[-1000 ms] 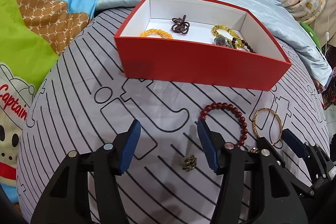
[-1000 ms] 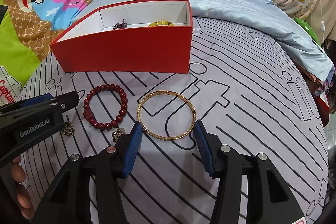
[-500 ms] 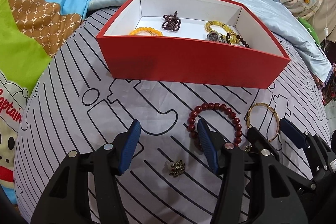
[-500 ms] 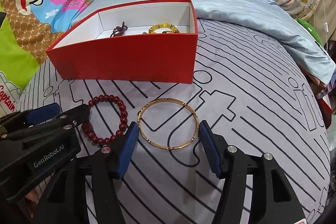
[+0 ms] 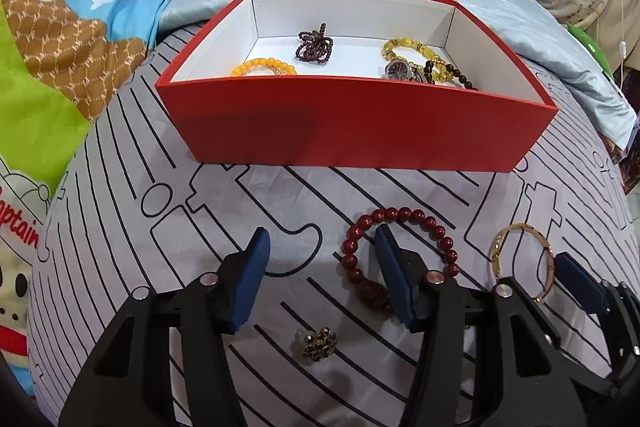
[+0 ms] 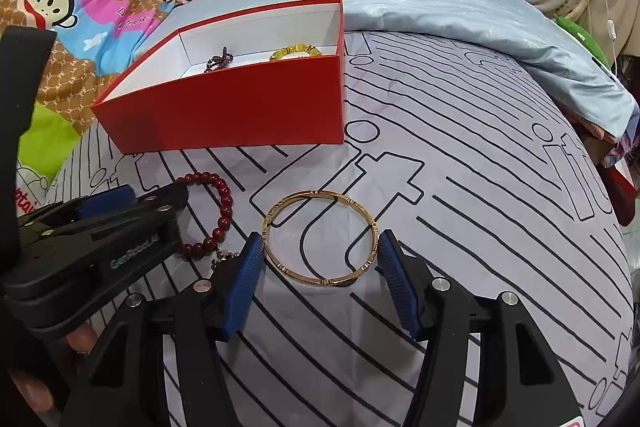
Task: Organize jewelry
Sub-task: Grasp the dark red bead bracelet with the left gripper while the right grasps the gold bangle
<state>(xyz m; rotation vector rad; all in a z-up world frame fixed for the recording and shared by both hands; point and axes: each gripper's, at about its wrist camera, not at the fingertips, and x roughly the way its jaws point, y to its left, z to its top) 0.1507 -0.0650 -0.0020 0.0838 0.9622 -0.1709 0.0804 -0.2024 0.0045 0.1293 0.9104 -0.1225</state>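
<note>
On a bed, the right gripper (image 6: 320, 259) straddles a gold bangle (image 6: 320, 237) ungrasped, while the left gripper (image 5: 320, 259), just narrowed, spans a red bead bracelet (image 5: 400, 251) unclenched.

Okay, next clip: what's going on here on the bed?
A person is sorting jewelry into a red box with two hand-held grippers. Several bead bracelets and a watch already lie inside. The right hand-held gripper straddles a gold bangle, its jaws open on either side, not pressing. The left hand-held gripper has been closing slightly over the red bead bracelet, nothing gripped yet. A small beaded ornament remains on the sheet.
</note>
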